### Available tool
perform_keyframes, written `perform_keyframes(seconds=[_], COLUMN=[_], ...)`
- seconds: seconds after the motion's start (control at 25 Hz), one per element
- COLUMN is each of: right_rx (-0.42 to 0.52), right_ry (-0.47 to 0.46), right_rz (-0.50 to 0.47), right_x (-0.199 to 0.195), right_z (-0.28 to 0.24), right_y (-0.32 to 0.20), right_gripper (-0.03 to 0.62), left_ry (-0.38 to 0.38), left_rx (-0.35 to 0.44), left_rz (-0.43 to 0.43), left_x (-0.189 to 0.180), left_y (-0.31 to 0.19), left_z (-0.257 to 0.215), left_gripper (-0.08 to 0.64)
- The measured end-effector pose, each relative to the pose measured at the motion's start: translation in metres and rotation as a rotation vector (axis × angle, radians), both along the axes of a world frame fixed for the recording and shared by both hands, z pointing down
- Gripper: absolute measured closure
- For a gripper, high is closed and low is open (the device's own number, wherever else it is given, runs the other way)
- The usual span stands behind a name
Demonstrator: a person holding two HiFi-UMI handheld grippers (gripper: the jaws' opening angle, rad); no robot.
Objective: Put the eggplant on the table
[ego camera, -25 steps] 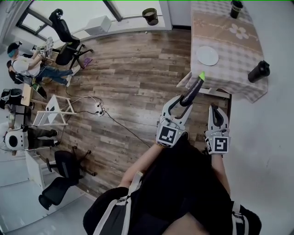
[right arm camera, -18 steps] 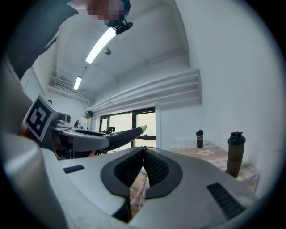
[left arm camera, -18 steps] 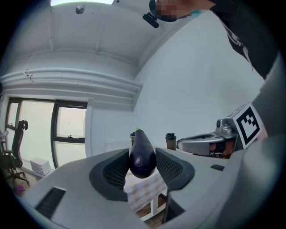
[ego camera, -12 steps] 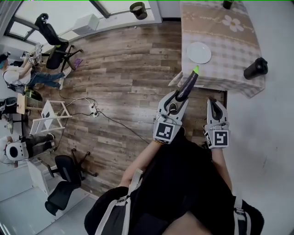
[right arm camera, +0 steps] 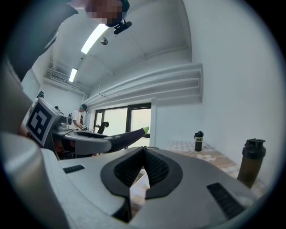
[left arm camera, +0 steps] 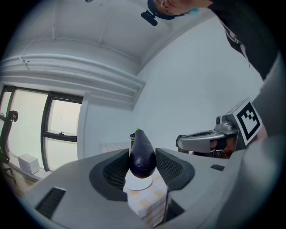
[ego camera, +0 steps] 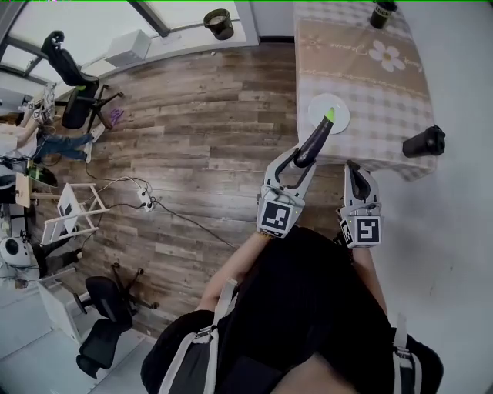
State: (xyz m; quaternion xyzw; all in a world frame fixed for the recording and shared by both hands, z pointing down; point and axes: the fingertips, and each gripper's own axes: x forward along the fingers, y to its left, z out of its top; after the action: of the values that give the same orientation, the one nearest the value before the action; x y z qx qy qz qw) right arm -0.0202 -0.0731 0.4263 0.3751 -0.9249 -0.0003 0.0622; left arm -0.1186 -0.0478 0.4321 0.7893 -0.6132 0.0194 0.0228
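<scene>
The label on the black bottle (right arm camera: 198, 141) was too small to read. The left tongs (ego camera: 296, 163) clamped the eggplant (ego camera: 314, 137) in the air, its green tip seen against the white plate (ego camera: 340, 117) on the worktop (ego camera: 362, 73). The right tongs (ego camera: 359, 175), just beside, were closed and empty.

Daylight pours through the windows (ego camera: 85, 19) at the upper left and blows them out to white; a ceiling strip light (right arm camera: 96, 38) glares in my right gripper view. Every view bulges, my gripper views ringed in black; the nearest surfaces look soft
</scene>
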Motion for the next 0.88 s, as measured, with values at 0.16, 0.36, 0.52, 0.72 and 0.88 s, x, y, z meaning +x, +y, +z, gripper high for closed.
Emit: perform_keyframes(seconds=[0.16, 0.36, 0.52, 0.72, 0.88], right_rx=[0.008, 0.004, -0.012, -0.055, -0.047], right_ry=[0.018, 0.045, 0.039, 0.030, 0.030], right_rz=[0.002, -0.005, -0.026, -0.106, -0.162], right_x=[-0.012, -0.033, -0.039, -0.039, -0.027], right_z=[0.004, 0.007, 0.016, 0.033, 0.010], right_y=[-0.010, -0.040, -0.056, -0.088, -0.099], right_gripper=[0.586, 0.586, 0.586, 0.586, 0.586], left_ry=[-0.002, 0.006, -0.020, -0.049, -0.037], left_rx=[0.008, -0.008, -0.024, -0.055, -0.076], left_rz=[0.013, 0.035, 0.027, -0.080, -0.134], left_x=[-0.009, -0.024, -0.029, -0.041, -0.031], left_y=[-0.012, -0.047, -0.069, -0.095, -0.095], left_z=[0.009, 0.017, 0.024, 0.027, 0.008], left_gripper=[0.359, 0.359, 0.360, 0.360, 0.360])
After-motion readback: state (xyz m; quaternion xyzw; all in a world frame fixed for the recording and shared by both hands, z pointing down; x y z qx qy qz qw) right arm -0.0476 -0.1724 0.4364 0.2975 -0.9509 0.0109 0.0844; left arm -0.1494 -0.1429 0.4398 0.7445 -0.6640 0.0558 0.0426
